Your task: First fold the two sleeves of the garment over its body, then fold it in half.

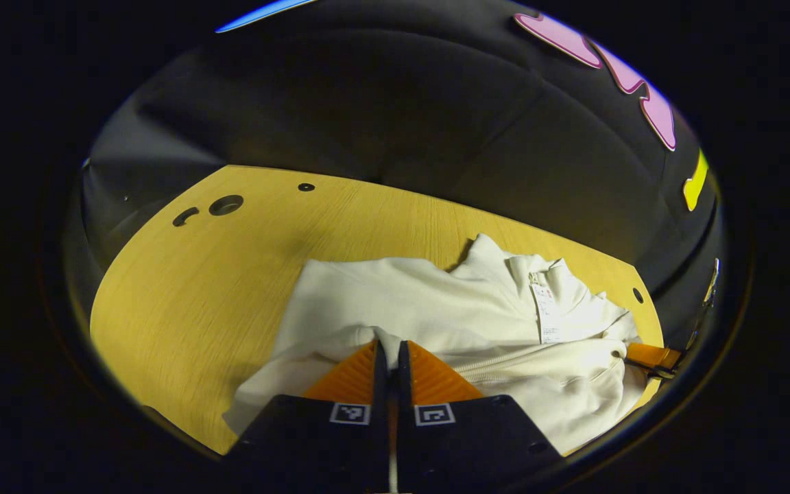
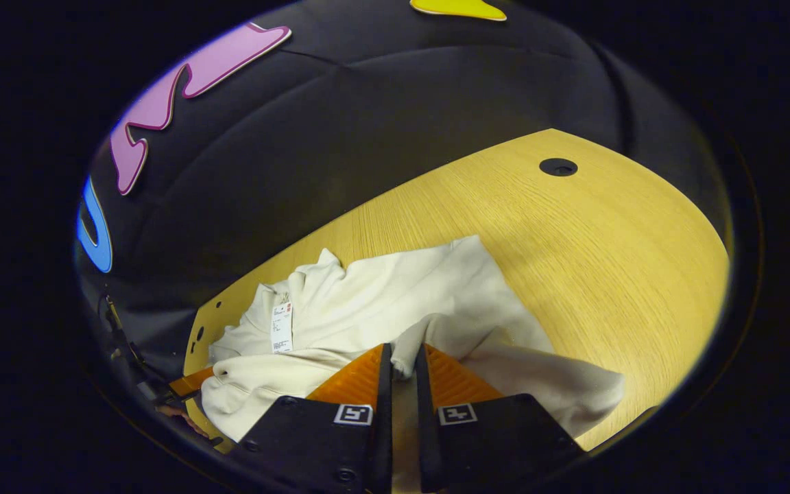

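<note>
While bunched on the wooden table [image 1: 189,288], lies cream and rumpled: garment [image 1: 436,309], zipped up the front, collar and white care label [image 1: 546,312] turned up toward the booth wall. Seen in the left gripper view: left tongs [image 1: 389,357] closed tight on a ridge of the garment's cloth, fingers [image 1: 350,377] nearly meeting with the fabric pinched between them, cloth spilling to both sides of the grip. Seen in the right gripper view: right tongs [image 2: 402,363] likewise clamped on a raised fold of the garment [image 2: 395,295], a narrow gap between the fingers [image 2: 453,384] stuffed with cloth. Also caught at the garment's far side in each view: the other gripper, as a small shape touching the cloth edge. Relative to the garment: wide bare table to its left in the left gripper view, with three holes [image 1: 225,204] near the far table edge; wide bare table [image 2: 607,261] to its right in the right gripper view, one round hole [image 2: 558,167] well apart from the cloth. Behind the garment's collar, just a narrow strip of table before the wall. Lower hem and one loose flap [image 2: 573,391] lying flat near the table's near edge.
</note>
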Demonstrator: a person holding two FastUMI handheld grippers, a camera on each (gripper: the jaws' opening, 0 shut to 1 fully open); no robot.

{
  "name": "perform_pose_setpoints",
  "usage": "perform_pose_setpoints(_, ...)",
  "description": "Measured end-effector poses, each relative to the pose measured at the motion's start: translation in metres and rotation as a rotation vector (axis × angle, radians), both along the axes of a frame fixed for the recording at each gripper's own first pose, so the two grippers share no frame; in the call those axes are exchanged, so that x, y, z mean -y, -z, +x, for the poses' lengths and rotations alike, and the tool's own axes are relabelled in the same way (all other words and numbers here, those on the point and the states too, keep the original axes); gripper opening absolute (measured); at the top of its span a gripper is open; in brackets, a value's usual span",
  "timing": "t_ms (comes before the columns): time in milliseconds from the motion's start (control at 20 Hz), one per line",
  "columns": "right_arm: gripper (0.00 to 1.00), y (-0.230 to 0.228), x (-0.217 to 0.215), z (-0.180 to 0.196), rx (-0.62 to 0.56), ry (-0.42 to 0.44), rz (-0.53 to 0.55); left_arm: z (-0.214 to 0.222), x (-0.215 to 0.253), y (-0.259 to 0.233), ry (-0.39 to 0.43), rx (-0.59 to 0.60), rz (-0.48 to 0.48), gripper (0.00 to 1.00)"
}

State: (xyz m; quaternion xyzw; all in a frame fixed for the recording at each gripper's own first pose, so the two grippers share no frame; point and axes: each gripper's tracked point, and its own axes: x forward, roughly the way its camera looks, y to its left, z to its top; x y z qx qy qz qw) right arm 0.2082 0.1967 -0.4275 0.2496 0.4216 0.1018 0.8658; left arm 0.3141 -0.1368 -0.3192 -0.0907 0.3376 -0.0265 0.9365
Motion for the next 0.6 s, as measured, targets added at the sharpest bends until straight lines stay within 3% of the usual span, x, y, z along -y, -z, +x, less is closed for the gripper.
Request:
perform_pose_setpoints(150,0.33,-0.004,-0.007,-0.002,-0.022,0.002,0.03,-0.007,-0.002,-0.003,0.02,-0.016,0.051,0.21)
perform_pose_setpoints(250,0.4,-0.009,-0.008,-0.004,-0.007,-0.016,0.038,-0.008,-0.009,-0.01,0.021,-0.01,0.115,0.34)
perform_pose_setpoints(300,0.28,-0.012,-0.005,-0.006,0.005,-0.024,0.023,-0.01,-0.012,-0.016,0.016,0.006,0.14,0.42)
perform_pose_setpoints(350,0.47,-0.016,-0.002,-0.009,0.016,-0.032,0.007,-0.013,-0.014,-0.022,0.013,0.027,0.16,0.52)
perform_pose_setpoints(400,0.39,-0.02,0.0,-0.013,0.021,-0.042,-0.007,-0.017,-0.016,-0.029,0.013,0.044,0.172,0.63)
perform_pose_setpoints(450,0.6,-0.024,0.004,-0.017,0.025,-0.048,-0.023,-0.02,-0.016,-0.034,0.015,0.055,0.174,0.67)
perform_pose_setpoints(500,0.47,-0.027,0.006,-0.02,0.034,-0.051,-0.033,-0.025,-0.016,-0.041,0.018,0.065,0.175,0.7)
perform_pose_setpoints(550,0.65,-0.032,0.008,-0.024,0.043,-0.054,-0.037,-0.029,-0.02,-0.047,0.019,0.073,0.179,0.7)
perform_pose_setpoints(600,0.66,-0.036,0.01,-0.029,0.047,-0.058,-0.038,-0.033,-0.023,-0.054,0.016,0.086,0.187,0.71)
